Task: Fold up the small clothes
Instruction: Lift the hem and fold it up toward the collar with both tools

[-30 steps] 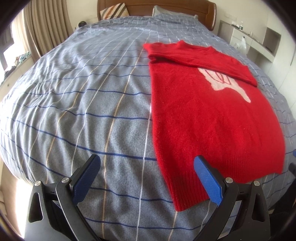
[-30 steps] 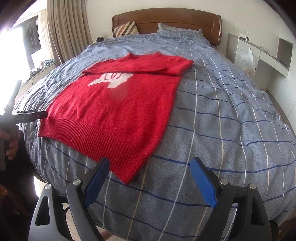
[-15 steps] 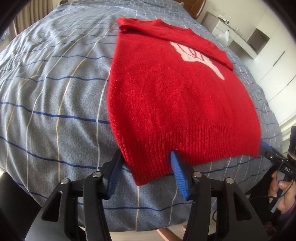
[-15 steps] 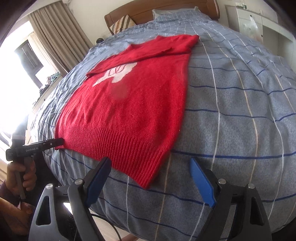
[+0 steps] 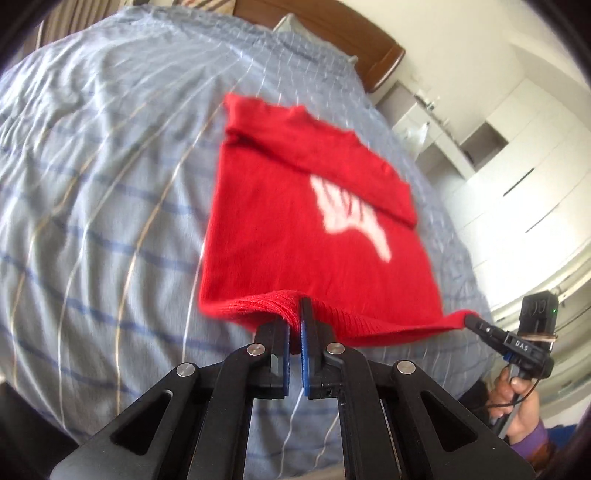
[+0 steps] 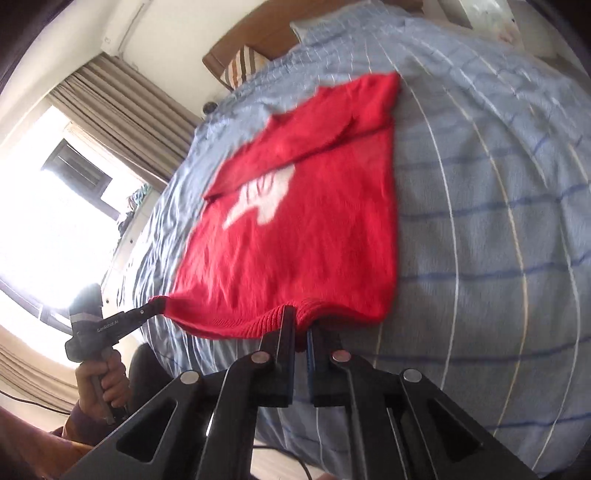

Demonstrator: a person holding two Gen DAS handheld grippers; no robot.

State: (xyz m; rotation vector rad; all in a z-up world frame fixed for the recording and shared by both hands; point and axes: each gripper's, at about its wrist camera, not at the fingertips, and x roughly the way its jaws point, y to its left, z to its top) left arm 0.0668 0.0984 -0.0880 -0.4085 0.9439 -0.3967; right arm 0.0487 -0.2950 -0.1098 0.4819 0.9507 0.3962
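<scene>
Blur: red sweater (image 5: 295, 229) and bed (image 5: 92, 184) smeared.
Left gripper (image 5: 294, 325): tilted down, just closed, pinching the ribbed hem.
Right gripper (image 6: 301, 328): likewise, hem near bed's foot edge.

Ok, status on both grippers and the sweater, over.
Left gripper and right gripper both just closed, shut on sweater hem. Hem lifted off bed. Nothing in the way.

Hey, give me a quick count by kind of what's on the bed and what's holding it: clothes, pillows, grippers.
Clothes: 1, the red sweater, sleeves folded across the chest, hem lifted.
Pillows: 2, a striped pillow and a blue-grey pillow at the headboard.
Grippers: 2, the left gripper and the right gripper, each shut on the hem.
Total: 5
</scene>
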